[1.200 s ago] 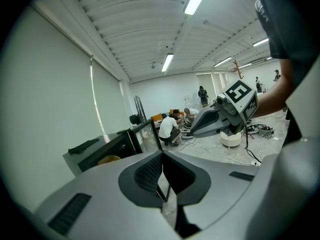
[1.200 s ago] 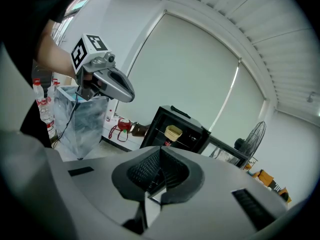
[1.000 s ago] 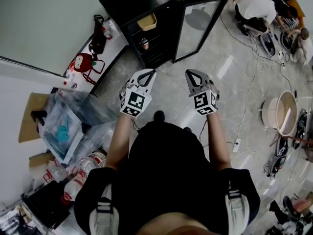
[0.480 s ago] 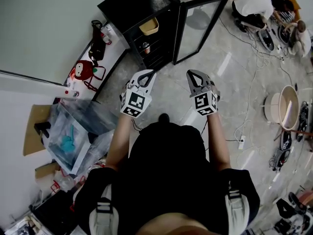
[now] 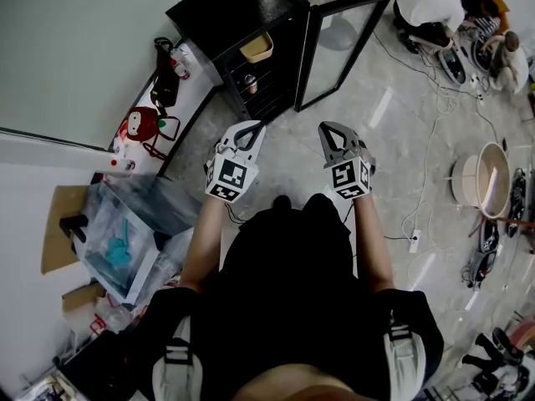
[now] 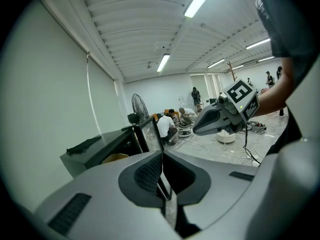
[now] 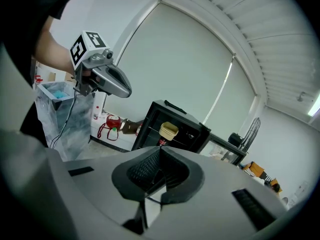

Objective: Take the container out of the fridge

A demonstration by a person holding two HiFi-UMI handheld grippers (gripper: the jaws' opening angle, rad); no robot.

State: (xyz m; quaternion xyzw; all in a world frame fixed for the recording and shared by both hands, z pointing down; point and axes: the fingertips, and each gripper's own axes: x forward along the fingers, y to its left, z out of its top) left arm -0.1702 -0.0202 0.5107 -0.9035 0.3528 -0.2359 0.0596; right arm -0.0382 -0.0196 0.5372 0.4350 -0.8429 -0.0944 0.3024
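Here, nearest me, the left gripper (image 5: 257,124) and the right gripper (image 5: 324,127) are held out side by side at waist height. In each gripper view the jaws sit tip to tip with nothing between them, so both are closed and empty. Beyond them is bare floor (image 5: 393,140), and then the black fridge (image 5: 238,11), well apart from both grippers, with its glass door (image 5: 338,44) swung wide open. The container (image 5: 257,47), a pale yellow tub, sits on the top shelf near the front edge, and a small can (image 5: 248,80) stands on the shelf below it. I judge the step in hand to be the approach, with none of the grasp begun. To do it well I would walk in square to the open front and spread one gripper's jaws wide before reaching the shelf. I would come in level with the top shelf, take the tub by its rim or sides, lift it slightly, and draw it straight out, clear of the door edge and the can. Much is hard to read from here. The fridge interior is dark, I cannot tell whether the tub has a lid or holds anything, and the left gripper's own jaws cover most of the shelves in its view. Farther off, some people (image 5: 426,11) crouch among cables (image 5: 418,215).
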